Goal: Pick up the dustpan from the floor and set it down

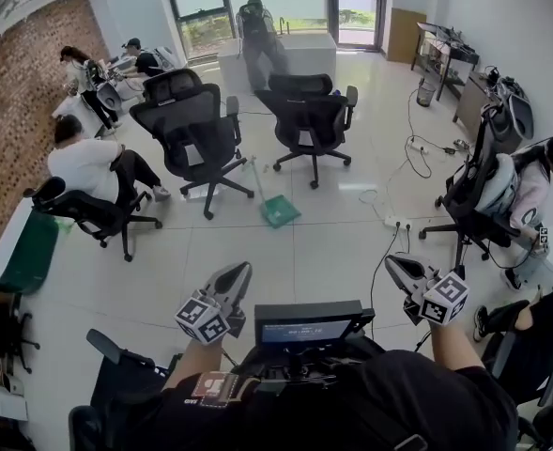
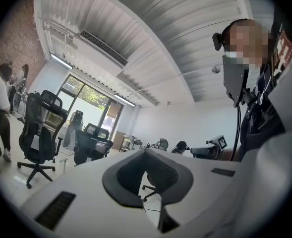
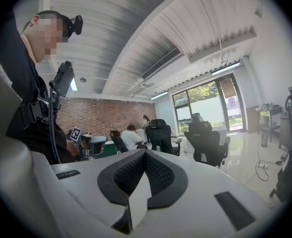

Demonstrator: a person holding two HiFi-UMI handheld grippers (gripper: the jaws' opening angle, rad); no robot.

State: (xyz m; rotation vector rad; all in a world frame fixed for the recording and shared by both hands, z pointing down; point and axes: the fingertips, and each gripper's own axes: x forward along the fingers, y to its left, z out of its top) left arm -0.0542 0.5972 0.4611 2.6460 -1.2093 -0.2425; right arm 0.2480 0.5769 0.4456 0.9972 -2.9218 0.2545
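A person holds the left tool and the right tool out in front of the chest. Both are clenched on nothing, probably because the green dustpan lies well ahead on the white floor, its handle slanting upward. A black office chair stands just left of the dustpan, a second chair stands behind it, and a cable trails across the floor between.
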